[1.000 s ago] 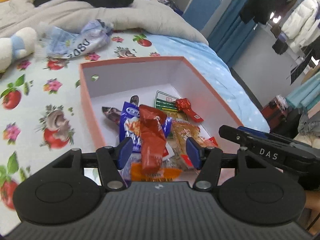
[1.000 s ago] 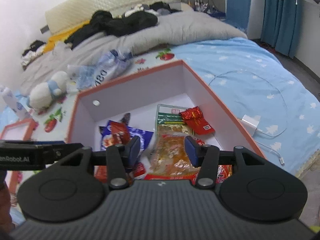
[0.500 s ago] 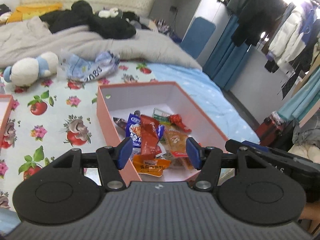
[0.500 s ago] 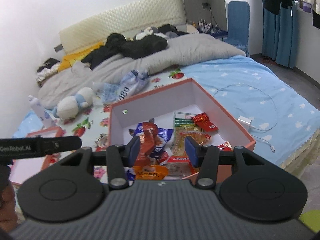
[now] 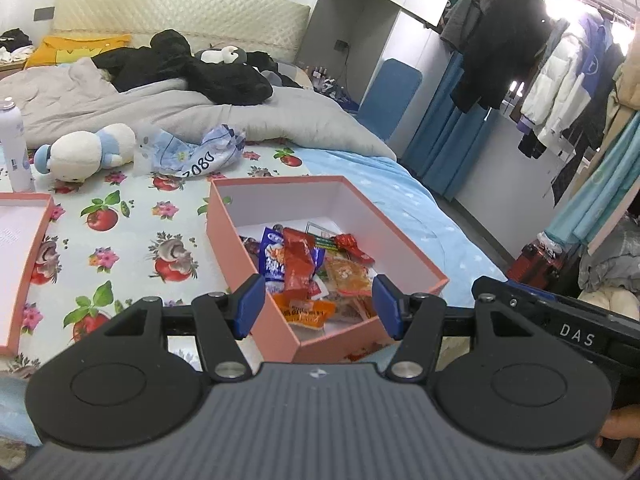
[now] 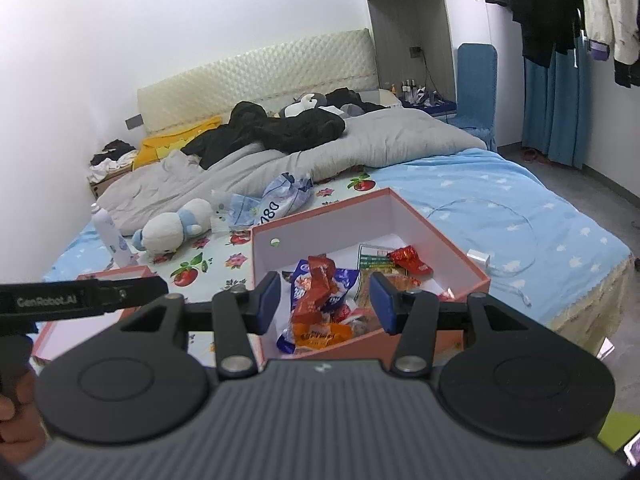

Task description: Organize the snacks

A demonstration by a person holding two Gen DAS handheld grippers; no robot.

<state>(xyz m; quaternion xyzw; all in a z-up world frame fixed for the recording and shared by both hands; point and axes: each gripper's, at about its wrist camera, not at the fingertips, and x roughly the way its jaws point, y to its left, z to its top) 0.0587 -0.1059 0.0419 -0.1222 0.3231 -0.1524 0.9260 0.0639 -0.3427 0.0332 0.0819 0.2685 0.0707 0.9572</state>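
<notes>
Both grippers hover above the near end of the pink box (image 5: 280,336), the left gripper (image 5: 318,306) and the right gripper (image 6: 324,302) each with fingers spread wide and nothing between them. The snacks (image 5: 312,276) already lie heaped inside the box on the flowered bedsheet (image 5: 132,240), so the loading step looks finished. What remains, I judge, is closing up: the lid (image 5: 20,264) lies well apart to the left, and fetching it calls for a reach across and a grip on its rim. The packets are crinkled foil: a red one (image 6: 316,284) tops a blue bag (image 6: 340,284), with orange ones (image 6: 320,336) nearest.
</notes>
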